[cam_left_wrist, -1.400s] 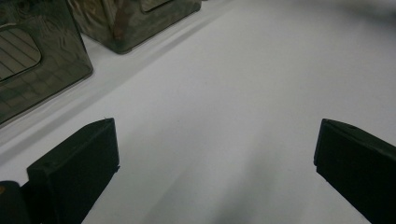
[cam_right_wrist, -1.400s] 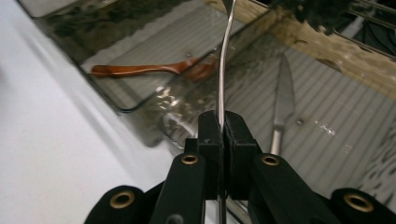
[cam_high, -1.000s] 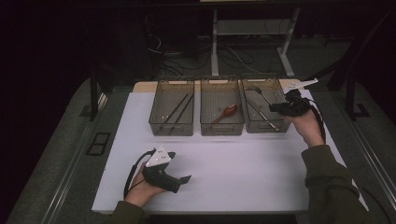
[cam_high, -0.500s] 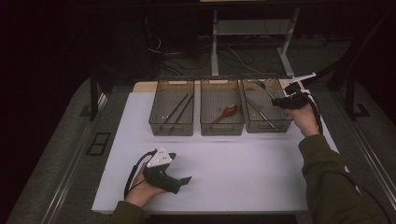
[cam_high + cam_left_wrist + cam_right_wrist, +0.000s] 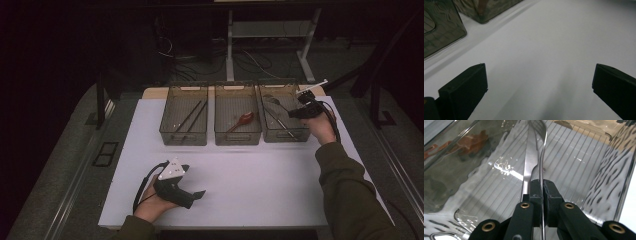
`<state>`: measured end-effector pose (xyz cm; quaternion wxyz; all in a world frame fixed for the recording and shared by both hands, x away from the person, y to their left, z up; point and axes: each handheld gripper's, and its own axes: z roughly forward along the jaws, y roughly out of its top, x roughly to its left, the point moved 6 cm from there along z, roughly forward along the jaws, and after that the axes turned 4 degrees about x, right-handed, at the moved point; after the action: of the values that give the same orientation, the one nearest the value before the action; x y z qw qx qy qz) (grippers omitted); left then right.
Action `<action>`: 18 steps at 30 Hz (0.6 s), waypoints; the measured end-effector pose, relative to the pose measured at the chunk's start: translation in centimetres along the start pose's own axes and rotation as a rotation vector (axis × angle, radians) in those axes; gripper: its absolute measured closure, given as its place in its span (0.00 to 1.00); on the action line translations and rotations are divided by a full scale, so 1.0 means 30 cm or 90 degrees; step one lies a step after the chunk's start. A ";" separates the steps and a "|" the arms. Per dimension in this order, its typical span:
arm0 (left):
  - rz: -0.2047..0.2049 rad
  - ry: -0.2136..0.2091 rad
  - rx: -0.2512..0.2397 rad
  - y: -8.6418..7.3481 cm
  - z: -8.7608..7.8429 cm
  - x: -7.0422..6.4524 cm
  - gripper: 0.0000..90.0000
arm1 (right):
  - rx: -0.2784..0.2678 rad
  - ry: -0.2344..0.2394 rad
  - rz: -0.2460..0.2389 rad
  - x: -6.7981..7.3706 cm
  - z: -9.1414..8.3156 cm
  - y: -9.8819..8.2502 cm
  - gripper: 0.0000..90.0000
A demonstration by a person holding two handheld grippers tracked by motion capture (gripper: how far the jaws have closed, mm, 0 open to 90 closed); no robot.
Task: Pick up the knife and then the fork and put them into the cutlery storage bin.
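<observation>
Item: fork (image 5: 543, 150), metal, thin-handled. The right gripper (image 5: 541, 187) is pinching its handle edge-on between jaws closed almost fully together; the tines are pointing away from the camera, out over the right-hand bin (image 5: 284, 134). The clamp on the narrow handle appears chosen so that the fork hangs in line with the jaws and can be lowered lengthwise into the bin.

Item: table knife (image 5: 529, 160), lying flat on the ribbed floor of that bin, just beneath and left of the fork in the right gripper view; whether the two are touching cannot be told.

Item: three clear bins in a row at the far side of the white surface (image 5: 260, 175), apparently sorting cutlery by kind. The middle bin (image 5: 237, 136) is holding a red spoon (image 5: 241, 120); the left bin (image 5: 183, 135) is holding dark chopsticks (image 5: 192, 116).

Item: left gripper (image 5: 197, 195), resting near the front of the surface, well apart from the bins, jaws standing wide and gripping nothing, seemingly parked while the right hand is working.
</observation>
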<state>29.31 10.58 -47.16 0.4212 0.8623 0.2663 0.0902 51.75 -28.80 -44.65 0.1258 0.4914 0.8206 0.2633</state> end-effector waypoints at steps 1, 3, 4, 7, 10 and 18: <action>0.000 -0.001 0.001 0.000 0.000 -0.001 0.00 | 0.001 0.000 0.000 0.000 0.001 -0.001 0.94; 0.000 -0.001 0.001 0.000 0.000 -0.002 0.00 | 0.001 0.002 0.002 0.000 0.002 -0.001 0.91; 0.000 -0.001 0.001 0.000 0.000 -0.002 0.00 | -0.001 0.001 0.000 0.000 0.001 -0.001 0.91; 0.000 -0.001 0.001 0.000 0.000 -0.002 0.00 | -0.012 -0.003 0.001 -0.001 -0.008 0.004 0.86; 0.001 -0.001 0.002 0.000 -0.001 -0.002 0.00 | -0.025 -0.006 0.005 -0.001 -0.020 0.009 0.78; 0.001 0.000 0.002 0.000 -0.001 -0.002 0.00 | -0.060 0.034 0.035 0.005 -0.057 0.014 0.51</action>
<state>29.25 10.58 -47.13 0.4199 0.8632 0.2654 0.0904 51.20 -29.05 -42.98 0.1194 0.4998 0.7968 0.3181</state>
